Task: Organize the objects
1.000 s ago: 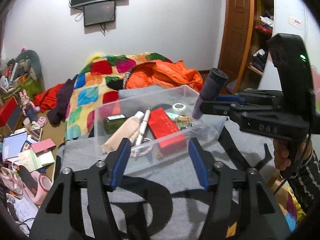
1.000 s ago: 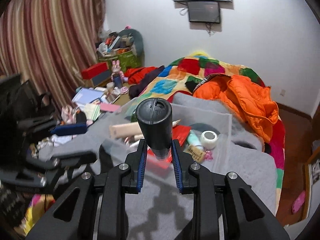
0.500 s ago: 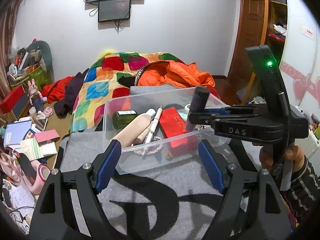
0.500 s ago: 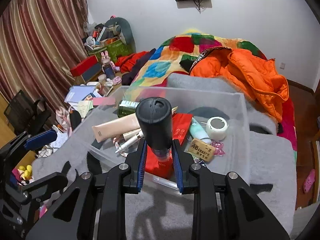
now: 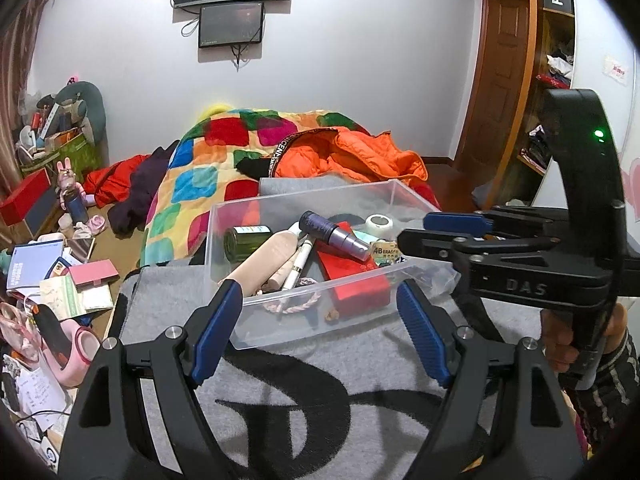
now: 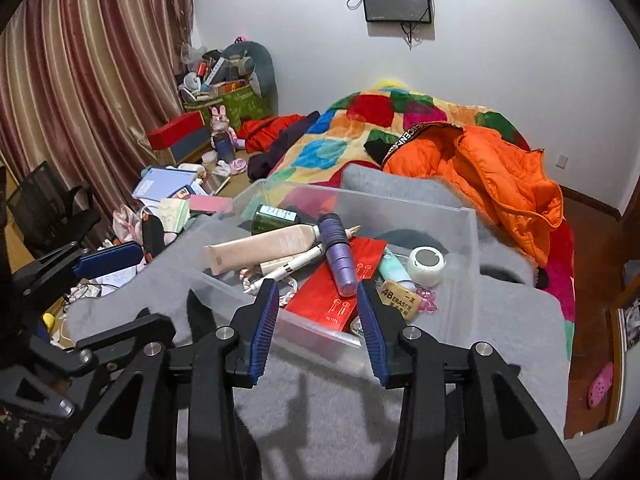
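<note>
Now my right gripper (image 6: pixel 318 326), jaws just parted and empty, leaves the bottle (image 6: pixel 339 254) binned (image 5: pixel 320 304) ahead; left gripper (image 5: pixel 320 334) gapes idle.

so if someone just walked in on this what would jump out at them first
Probably the clear plastic bin on the grey blanket, crowded with cosmetics, a purple bottle lying across a red box on top. The right gripper, jaws just opened with nothing between them, hangs at the bin's near edge. Behind it, an orange puffer jacket sprawls on a patchwork quilt.
</note>
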`<action>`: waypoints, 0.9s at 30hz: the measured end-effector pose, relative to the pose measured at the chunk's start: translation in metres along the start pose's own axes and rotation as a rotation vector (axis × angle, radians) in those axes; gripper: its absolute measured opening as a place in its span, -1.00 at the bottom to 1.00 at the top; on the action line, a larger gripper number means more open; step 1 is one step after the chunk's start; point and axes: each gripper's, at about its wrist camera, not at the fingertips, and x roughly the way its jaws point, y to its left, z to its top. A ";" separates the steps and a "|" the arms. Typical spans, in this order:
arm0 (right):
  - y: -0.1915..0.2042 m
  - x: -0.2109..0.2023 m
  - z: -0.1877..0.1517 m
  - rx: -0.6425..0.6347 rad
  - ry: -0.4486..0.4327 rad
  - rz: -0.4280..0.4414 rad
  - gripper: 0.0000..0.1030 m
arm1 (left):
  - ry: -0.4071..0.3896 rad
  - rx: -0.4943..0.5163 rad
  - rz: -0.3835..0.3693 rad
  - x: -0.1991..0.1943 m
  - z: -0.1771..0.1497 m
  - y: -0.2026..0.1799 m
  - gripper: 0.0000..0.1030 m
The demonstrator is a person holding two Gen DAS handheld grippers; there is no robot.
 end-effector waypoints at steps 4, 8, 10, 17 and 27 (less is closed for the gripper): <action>0.002 -0.018 -0.004 -0.001 -0.029 -0.007 -0.05 | -0.010 -0.005 0.003 -0.006 0.001 0.000 0.57; 0.006 -0.035 -0.009 -0.008 -0.064 -0.036 0.04 | -0.023 -0.016 0.009 -0.013 0.003 -0.001 0.62; 0.009 -0.043 -0.012 -0.005 -0.076 -0.038 0.08 | -0.028 -0.019 0.008 -0.016 0.003 -0.002 0.62; 0.016 -0.062 -0.028 0.001 -0.111 -0.086 0.50 | -0.044 -0.024 0.027 -0.025 -0.003 -0.004 0.70; 0.020 -0.073 -0.046 0.015 -0.108 -0.095 0.56 | -0.030 -0.040 0.024 -0.026 -0.014 -0.005 0.73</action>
